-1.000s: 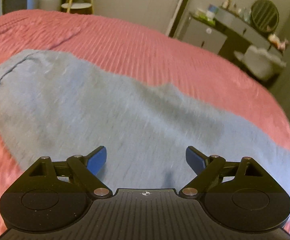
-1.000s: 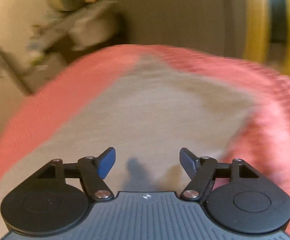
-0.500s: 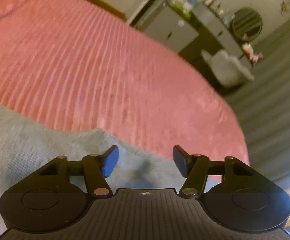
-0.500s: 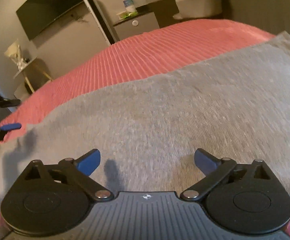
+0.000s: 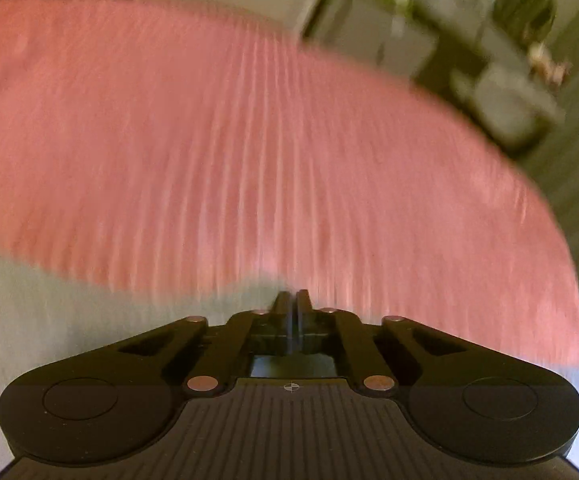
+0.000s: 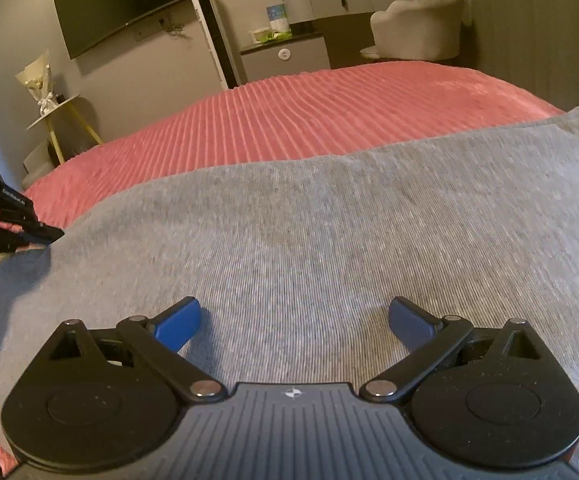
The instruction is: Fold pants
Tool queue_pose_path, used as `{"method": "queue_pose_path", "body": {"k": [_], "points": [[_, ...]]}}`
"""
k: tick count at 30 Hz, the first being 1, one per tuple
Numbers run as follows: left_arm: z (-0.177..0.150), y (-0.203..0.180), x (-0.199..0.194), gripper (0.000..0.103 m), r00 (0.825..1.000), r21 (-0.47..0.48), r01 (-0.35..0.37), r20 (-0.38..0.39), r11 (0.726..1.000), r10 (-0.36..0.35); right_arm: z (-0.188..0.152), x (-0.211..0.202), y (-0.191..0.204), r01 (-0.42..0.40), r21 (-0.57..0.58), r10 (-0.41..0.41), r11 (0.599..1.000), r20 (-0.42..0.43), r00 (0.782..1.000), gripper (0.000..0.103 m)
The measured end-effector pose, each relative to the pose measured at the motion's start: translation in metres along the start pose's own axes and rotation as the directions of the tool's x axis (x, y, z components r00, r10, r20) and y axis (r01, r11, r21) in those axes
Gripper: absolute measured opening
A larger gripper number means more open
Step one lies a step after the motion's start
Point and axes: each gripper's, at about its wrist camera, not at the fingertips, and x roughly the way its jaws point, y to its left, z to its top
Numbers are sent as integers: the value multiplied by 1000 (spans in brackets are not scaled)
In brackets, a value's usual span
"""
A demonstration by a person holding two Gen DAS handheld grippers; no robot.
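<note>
left gripper [image 5: 291, 300]: tilted down at the bed, fingers clenched tight together right at the far edge of the pants [image 6: 329, 248]. Looks like it's pinching that edge, but this view is smeared so I can't swear there's cloth between the tips. In the right wrist view it pokes in from about 9 o'clock [image 6: 51, 235], tip on the pants' left end.
right gripper [image 6: 293, 318]: angled down over the middle of the pants, fingers spread wide, nothing between them, just hanging above the cloth.
pants: grey, lying flat across the near part of the bed, running from 9 o'clock to 3 o'clock in the right wrist view. In the left view they fill the lower left [image 5: 69, 320].
bed [image 6: 309, 120]: pink ribbed cover, bare from the pants' far edge up toward 12 o'clock.
containers: none that I can make out.
</note>
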Motion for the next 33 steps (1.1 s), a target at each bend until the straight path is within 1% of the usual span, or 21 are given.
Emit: {"method": "queue_pose_path", "body": {"k": [2,3,6,8,10,12,13,14,15,16,18,20,23,26,27,28,29,30,31,32,33], "points": [[5,-1,-12,4,980,27,-166,114,986,162,0,0,0,1,-3,-1,1000,1,1000,101],[7,1,-16,5,980,27,-172,109,985,168,0,0,0,1,-5,-1,1000,2,1000,101],[-5,6,-37,26,998,24,14,55,1000,-15,0,0,0,-1,-2,1,1000,2,1000,101],[-23,-6,-45,45,998,114,44,28,992,-47,-1,0,0,0,-2,0,1000,1,1000,101],[-42,-14,-41,54,998,206,55,-34,977,-49,0,0,1,5,-6,-5,1000,0,1000,101],[-52,-12,-28,51,999,249,-51,-3,967,54,0,-2,1,3,-5,-3,1000,0,1000,101],[-53,-7,-20,42,981,249,-196,62,949,186,0,-2,1,1,-4,-1,1000,0,1000,101],[-54,-2,-16,39,942,238,-335,121,912,314,-1,-3,1,-2,-6,2,1000,0,1000,101],[-53,7,-17,39,910,209,-411,150,888,386,-1,-4,1,-4,-10,4,1000,-1,1000,101],[-50,18,-26,36,910,160,-408,145,899,387,-1,-4,0,-6,-14,6,1000,-2,1000,101],[-52,38,-59,39,949,93,-296,144,951,281,-2,-5,0,-8,-13,8,1000,-3,1000,101],[-59,50,-88,63,951,92,-270,184,958,250,-1,-4,0,-4,-12,4,1000,-4,1000,101],[-79,77,-111,92,919,122,-341,251,932,303,-1,-3,2,2,-19,-2,1000,1,1000,101],[-90,130,-98,83,878,52,-472,117,880,464,-2,-3,2,-5,-18,5,1000,11,1000,101],[-92,150,-103,81,909,-3,-400,124,917,397,-2,-3,2,-7,-17,7,1000,7,1000,101],[-93,157,-110,60,916,-56,-370,146,927,375,-2,-3,2,-7,-19,7,1000,4,1000,101],[-90,162,-119,38,896,-98,-408,148,908,419,-2,-3,3,-5,-26,5,1000,0,1000,101],[-83,164,-123,36,883,-113,-437,139,893,449,-1,-3,4,-3,-35,3,999,-4,1000,101],[-78,166,-130,41,882,-136,-431,146,892,448,-1,-3,5,1,-41,-1,999,-7,1000,101],[-74,167,-134,59,890,-156,-405,160,901,428,-1,-3,5,4,-43,-5,999,-11,1000,101],[-73,169,-143,69,901,-169,-369,178,914,397,-1,-3,6,7,-44,-8,999,-15,1000,101]]}}
